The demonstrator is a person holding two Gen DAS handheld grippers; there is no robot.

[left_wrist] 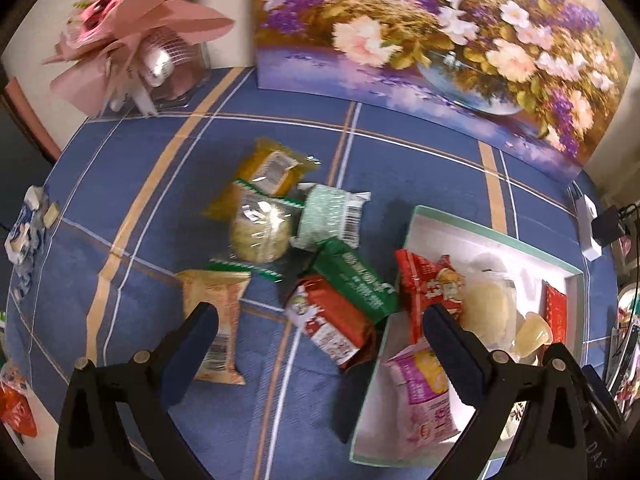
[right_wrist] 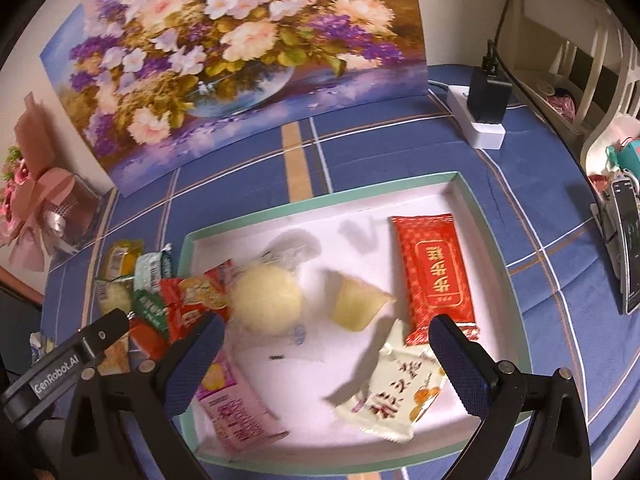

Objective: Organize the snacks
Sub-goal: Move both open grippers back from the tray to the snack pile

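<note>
A white box with a green rim (right_wrist: 320,204) holds a red packet (right_wrist: 434,272), a round pale bun (right_wrist: 266,300), a jelly cup (right_wrist: 356,306), a cream packet (right_wrist: 396,396) and a pink packet (right_wrist: 236,412). My right gripper (right_wrist: 326,364) is open and empty above the box. In the left wrist view the box (left_wrist: 492,232) is at the right. Loose snacks lie left of it: a red-brown packet (left_wrist: 332,316), a green packet (left_wrist: 354,280), a tan packet (left_wrist: 218,312), a round rice cracker (left_wrist: 260,232). My left gripper (left_wrist: 320,344) is open and empty above them.
A flower painting (right_wrist: 224,52) leans on the wall at the back. A pink bouquet (left_wrist: 132,28) stands at the back left. A white power strip with a black charger (right_wrist: 484,108) lies at the back right. A phone (right_wrist: 628,240) stands at the right edge.
</note>
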